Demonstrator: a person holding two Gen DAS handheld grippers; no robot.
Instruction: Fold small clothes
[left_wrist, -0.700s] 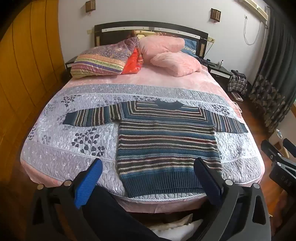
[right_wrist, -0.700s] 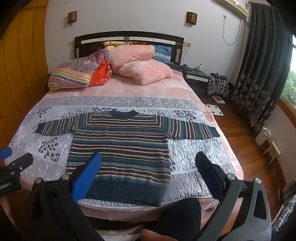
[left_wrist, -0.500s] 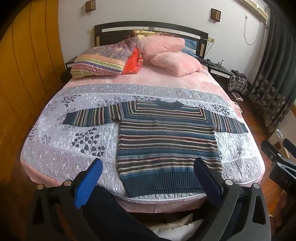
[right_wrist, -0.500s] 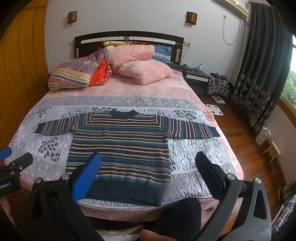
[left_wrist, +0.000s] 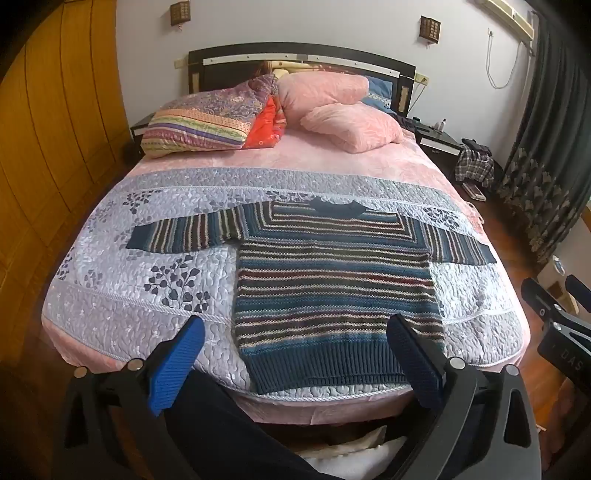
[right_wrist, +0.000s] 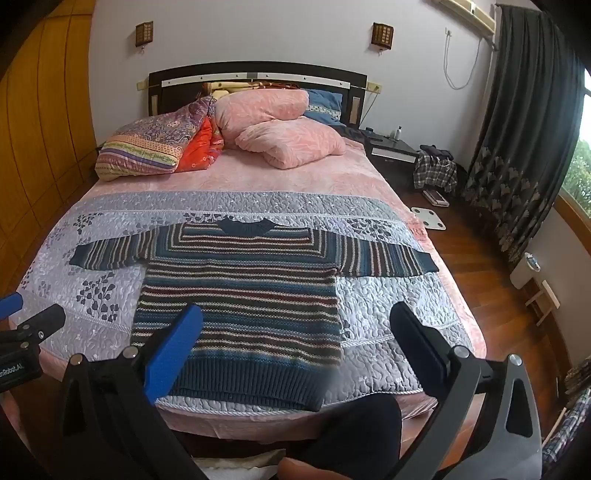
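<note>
Striped knit in teal, cream and dark red: that is the sweater (left_wrist: 336, 288) I am here to fold, and it lies flat on the quilted bedspread (left_wrist: 155, 295), collar toward the pillows (left_wrist: 332, 110), both sleeves stretched straight out to the sides, ribbed hem near the foot edge of the bed (left_wrist: 325, 406). No crease or overlap shows in it, so I judge the folding has not started; this is the approach step.

My left tool (left_wrist: 295, 363) hangs short of the bed, fingers spread wide, nothing between them; through it I see the hem and the lower left part of the body. My right tool (right_wrist: 295, 349) is likewise spread and empty, off the mattress, framing the hem's right half. Each tool shows at the edge of the other's view, so they are side by side and apart. Dark trousered legs (left_wrist: 229, 432) sit below both cameras.

Next, as I read it, one sleeve should come across the chest. That calls for moving a tool forward over the bedspread to a cuff, say the left sleeve (left_wrist: 184, 236), which is well away from where I hover, then lowering until one finger slides under the knit and closing on that single layer without catching the quilt beneath. The knit looks thick and soft, so I expect it to sag when lifted; carrying it low should keep the body from dragging askew.
</note>
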